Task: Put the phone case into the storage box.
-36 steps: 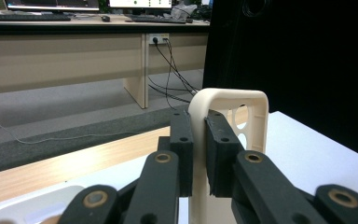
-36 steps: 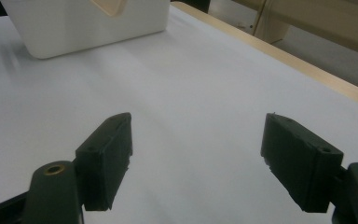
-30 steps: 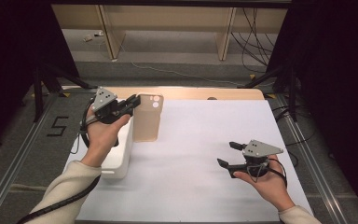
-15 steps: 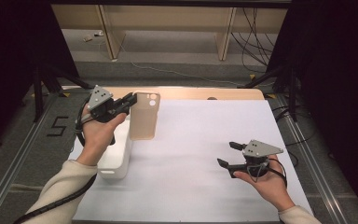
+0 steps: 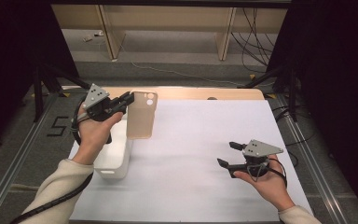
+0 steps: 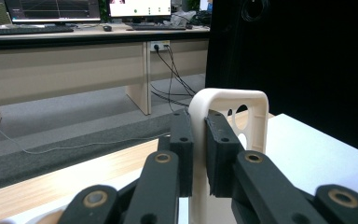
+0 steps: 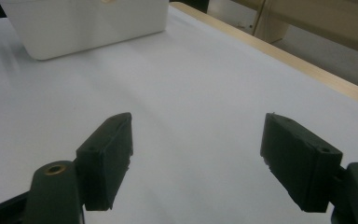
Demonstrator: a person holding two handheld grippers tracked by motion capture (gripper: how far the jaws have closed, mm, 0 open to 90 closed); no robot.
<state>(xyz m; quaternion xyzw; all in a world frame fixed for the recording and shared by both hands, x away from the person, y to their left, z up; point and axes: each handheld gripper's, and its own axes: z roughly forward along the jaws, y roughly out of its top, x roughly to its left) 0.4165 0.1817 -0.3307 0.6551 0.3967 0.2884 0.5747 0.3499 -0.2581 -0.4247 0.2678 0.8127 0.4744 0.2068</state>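
A cream phone case (image 5: 141, 115) with a camera cut-out hangs upright in the air at the table's left, above the right side of a white bin (image 5: 114, 158). My left gripper (image 5: 128, 99) is shut on the case's upper edge; in the left gripper view its black pads clamp the cream rim (image 6: 199, 140). Over the white table sheet (image 5: 196, 140) at the right, the person's right hand holds my right gripper (image 5: 228, 154), which stands open and points left. In the right gripper view the two pads (image 7: 107, 158) are wide apart with bare sheet between them.
The white bin (image 7: 88, 23) sits at the sheet's left edge, far ahead in the right gripper view. A wooden table edge (image 5: 191, 92) runs along the back. Metal rails (image 5: 23, 154) and dark frame posts flank the table; cables lie on the floor behind.
The left hand has lifted the phone case slightly up and toward the right. The right gripper has kept still.
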